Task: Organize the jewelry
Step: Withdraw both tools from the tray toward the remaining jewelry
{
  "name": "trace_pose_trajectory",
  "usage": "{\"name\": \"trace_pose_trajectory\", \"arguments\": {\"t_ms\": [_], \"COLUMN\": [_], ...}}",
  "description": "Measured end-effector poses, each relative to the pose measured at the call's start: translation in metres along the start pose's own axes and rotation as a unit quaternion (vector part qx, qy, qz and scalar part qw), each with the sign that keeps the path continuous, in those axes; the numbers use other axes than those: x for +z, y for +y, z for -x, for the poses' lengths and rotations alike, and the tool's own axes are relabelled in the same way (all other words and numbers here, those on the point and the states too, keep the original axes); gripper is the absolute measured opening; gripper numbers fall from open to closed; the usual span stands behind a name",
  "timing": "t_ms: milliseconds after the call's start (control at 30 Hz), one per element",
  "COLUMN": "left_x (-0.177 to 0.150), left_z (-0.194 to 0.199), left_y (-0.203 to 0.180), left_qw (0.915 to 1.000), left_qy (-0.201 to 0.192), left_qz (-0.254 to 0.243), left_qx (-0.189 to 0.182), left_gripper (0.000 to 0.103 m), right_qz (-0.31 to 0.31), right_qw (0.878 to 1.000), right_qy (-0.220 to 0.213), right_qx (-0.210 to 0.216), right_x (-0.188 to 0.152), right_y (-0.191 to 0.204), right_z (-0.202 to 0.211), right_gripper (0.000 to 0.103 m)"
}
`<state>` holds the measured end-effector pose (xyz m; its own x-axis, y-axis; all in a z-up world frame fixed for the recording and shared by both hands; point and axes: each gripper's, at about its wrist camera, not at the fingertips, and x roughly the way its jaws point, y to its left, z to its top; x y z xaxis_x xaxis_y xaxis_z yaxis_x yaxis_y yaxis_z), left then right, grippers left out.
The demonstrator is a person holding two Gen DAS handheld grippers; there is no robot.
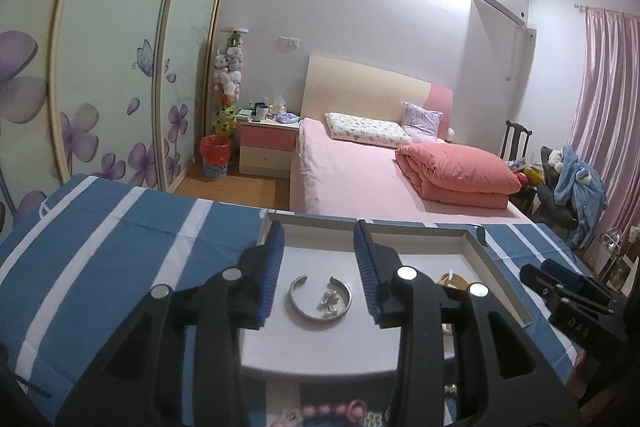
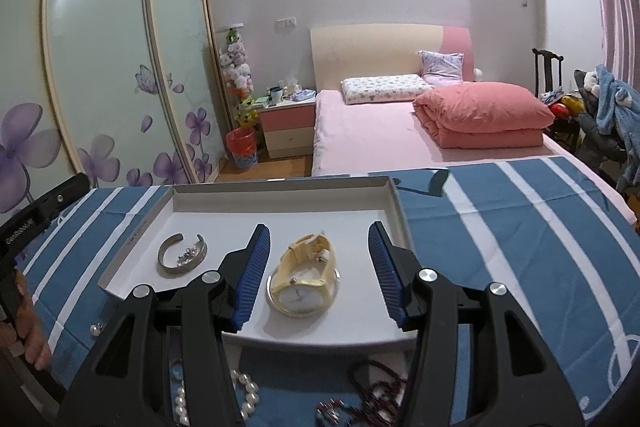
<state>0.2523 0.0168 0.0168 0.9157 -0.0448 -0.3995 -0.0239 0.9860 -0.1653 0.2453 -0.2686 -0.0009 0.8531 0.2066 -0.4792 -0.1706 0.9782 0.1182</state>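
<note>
Bedroom, striped blue cloth [image 2: 520, 227]: white tray [image 2: 280, 205] at frame centre holds stiff silver cuff [image 2: 182, 255] and light, slippery yellow watch [image 2: 306, 277], best gripped by strap; left gripper [image 1: 320, 267] and right gripper [image 2: 316, 267] both spread, empty

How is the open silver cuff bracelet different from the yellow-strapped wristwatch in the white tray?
The open silver cuff bracelet is a bare metal band with a gap; the yellow-strapped wristwatch has a closed yellow strap and a white round dial. The bracelet lies flat with small pearl-like pieces inside its curve; the wristwatch holds nothing. The bracelet lies to the left, the wristwatch to the right. Both rest in the white tray, ungripped.
</note>
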Motion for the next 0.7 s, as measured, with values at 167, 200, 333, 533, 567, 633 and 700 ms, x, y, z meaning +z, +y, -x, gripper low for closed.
{"name": "trace_pose_trajectory", "arguments": {"t_ms": [167, 200, 333, 533, 567, 633, 700], "left_x": [-0.009, -0.012, -0.025, -0.049, -0.052, -0.056, -0.062], "left_z": [0.023, 0.028, 0.043, 0.064, 0.066, 0.068, 0.069], "left_y": [0.008, 0.012, 0.020, 0.031, 0.032, 0.034, 0.036], "left_qw": [1.0000, 0.9999, 0.9998, 0.9996, 0.9995, 0.9993, 0.9990], "left_qy": [0.003, 0.007, 0.015, 0.028, 0.029, 0.036, 0.044], "left_qz": [0.008, 0.009, 0.009, 0.008, 0.005, 0.002, 0.003], "left_qx": [0.001, 0.000, 0.002, 0.007, 0.009, 0.011, 0.010], "left_gripper": [0.040, 0.040, 0.043, 0.046, 0.048, 0.050, 0.052], "right_qz": [-0.001, -0.001, 0.003, -0.004, -0.005, -0.004, -0.002], "right_qw": [1.000, 1.000, 1.000, 0.999, 0.999, 0.998, 0.996], "right_qy": [-0.004, -0.003, 0.006, 0.039, 0.045, 0.063, 0.080], "right_qx": [-0.008, -0.009, -0.013, -0.025, -0.026, -0.031, -0.033], "right_x": [-0.008, -0.011, -0.024, -0.045, -0.050, -0.057, -0.063], "right_y": [-0.010, -0.011, -0.018, -0.033, -0.037, -0.040, -0.041], "right_z": [0.021, 0.025, 0.036, 0.038, 0.039, 0.035, 0.031], "right_gripper": [0.053, 0.053, 0.052, 0.052, 0.052, 0.053, 0.053]}}
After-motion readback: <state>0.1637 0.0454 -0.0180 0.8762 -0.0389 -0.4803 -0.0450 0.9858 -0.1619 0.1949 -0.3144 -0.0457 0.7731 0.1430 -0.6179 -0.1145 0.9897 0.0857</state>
